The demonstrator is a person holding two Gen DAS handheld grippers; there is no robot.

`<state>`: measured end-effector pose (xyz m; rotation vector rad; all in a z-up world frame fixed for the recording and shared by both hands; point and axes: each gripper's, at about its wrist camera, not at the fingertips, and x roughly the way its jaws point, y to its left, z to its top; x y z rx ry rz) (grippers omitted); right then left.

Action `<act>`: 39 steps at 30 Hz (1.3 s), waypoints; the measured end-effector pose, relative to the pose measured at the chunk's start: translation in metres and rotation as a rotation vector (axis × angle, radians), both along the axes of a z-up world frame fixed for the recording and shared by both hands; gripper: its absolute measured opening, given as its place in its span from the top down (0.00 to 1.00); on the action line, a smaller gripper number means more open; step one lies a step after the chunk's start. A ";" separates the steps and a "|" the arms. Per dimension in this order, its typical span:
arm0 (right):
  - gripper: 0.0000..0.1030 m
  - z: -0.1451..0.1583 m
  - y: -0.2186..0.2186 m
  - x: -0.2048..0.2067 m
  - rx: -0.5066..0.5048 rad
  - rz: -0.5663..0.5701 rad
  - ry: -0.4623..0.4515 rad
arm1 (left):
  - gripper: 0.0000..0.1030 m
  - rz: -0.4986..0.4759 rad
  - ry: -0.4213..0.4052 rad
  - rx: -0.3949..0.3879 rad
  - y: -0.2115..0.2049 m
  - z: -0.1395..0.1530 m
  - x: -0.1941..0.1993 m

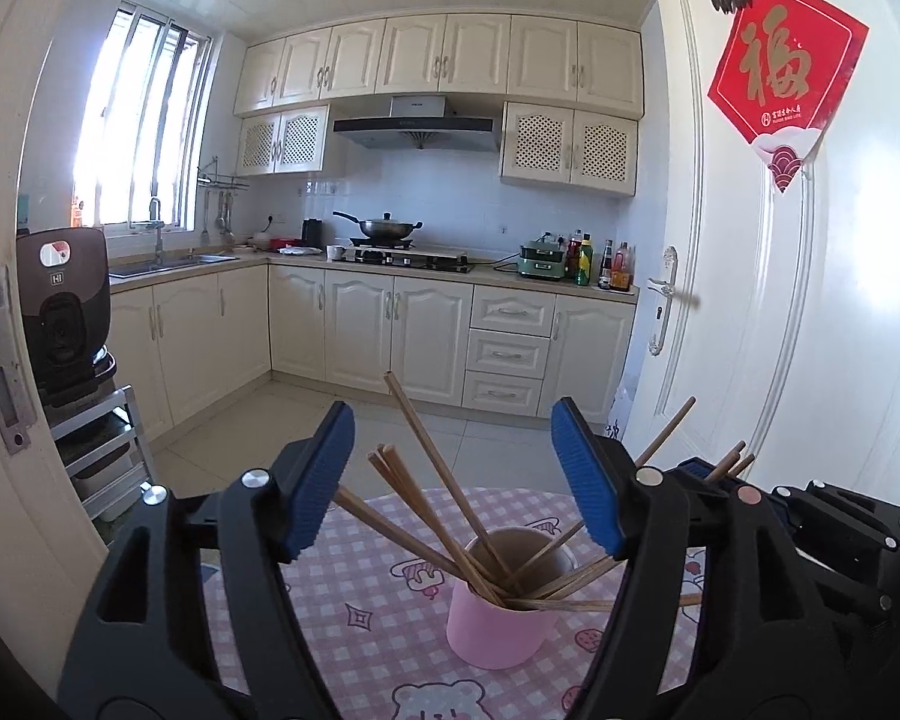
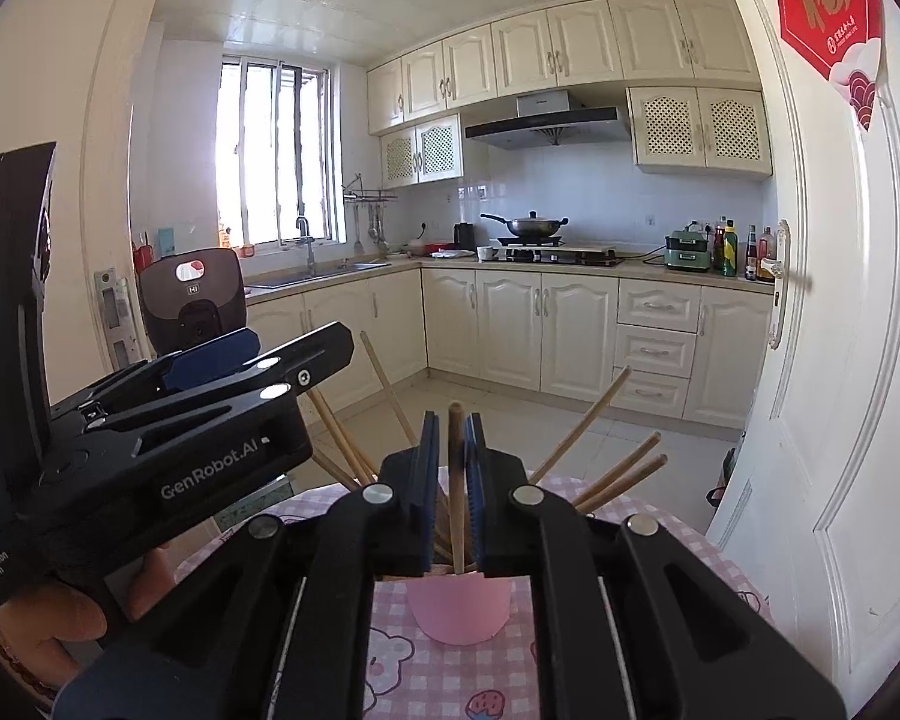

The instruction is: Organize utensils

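One chopstick is clamped by the right tool above a pink cup of chopsticks.

Nearest, the right tool (image 2: 455,474) is seen with its blue pads pressed together on a single upright chopstick (image 2: 456,498), whose lower end reaches into the pink cup (image 2: 457,609). The left tool (image 1: 453,480) is held with its jaws wide apart, nothing between them, just above and beside the cup. The cup is stood on a worktop (image 1: 378,594) covered by a pink checked cloth, and the other chopsticks (image 1: 420,468) are fanned out of it at all angles. Beyond, cream kitchen cabinets (image 1: 390,324) and a wok (image 1: 384,228) on the stove are seen.
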<state>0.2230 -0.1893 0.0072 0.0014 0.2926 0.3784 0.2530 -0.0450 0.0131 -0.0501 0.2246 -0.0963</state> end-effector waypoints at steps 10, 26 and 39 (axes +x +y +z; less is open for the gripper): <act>0.62 0.010 -0.001 -0.030 0.008 -0.035 -0.041 | 0.23 0.036 -0.039 0.034 0.010 0.008 -0.038; 0.37 0.022 0.008 -0.088 0.009 -0.076 -0.112 | 0.15 0.053 -0.078 0.057 0.029 0.012 -0.103; 0.23 0.023 0.023 -0.138 -0.001 -0.119 -0.172 | 0.13 0.084 -0.112 0.108 0.037 0.013 -0.155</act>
